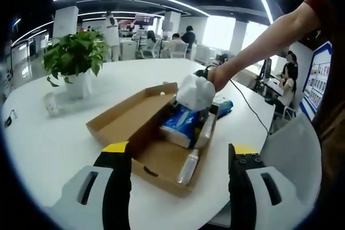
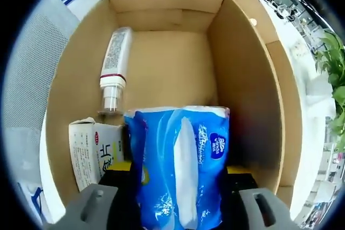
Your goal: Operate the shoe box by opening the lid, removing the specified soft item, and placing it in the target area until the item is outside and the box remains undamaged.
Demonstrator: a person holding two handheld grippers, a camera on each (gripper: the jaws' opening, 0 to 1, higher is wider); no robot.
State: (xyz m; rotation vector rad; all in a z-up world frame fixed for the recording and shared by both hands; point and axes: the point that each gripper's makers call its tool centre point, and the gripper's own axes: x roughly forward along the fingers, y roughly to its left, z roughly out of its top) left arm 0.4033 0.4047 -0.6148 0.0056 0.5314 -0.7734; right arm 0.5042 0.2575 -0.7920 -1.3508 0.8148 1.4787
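An open cardboard shoe box (image 1: pixel 159 161) lies on the white round table (image 1: pixel 48 149), its lid (image 1: pixel 125 117) folded back to the left. Inside, a blue soft tissue pack (image 1: pixel 180 124) leans against the far end. My right gripper (image 1: pixel 195 91), white and held by a person's arm, sits over that end. In the right gripper view the tissue pack (image 2: pixel 180 154) stands between the black jaws of the right gripper (image 2: pixel 178 168), which press on both its sides. My left gripper (image 1: pixel 180 149) hangs open in front of the box, nothing between its jaws.
A white tube (image 2: pixel 114 63) and a small white printed carton (image 2: pixel 94 152) lie in the box beside the pack. A potted plant (image 1: pixel 75 57) stands at the table's far left. A grey chair (image 1: pixel 294 154) is at the right edge; people sit at desks behind.
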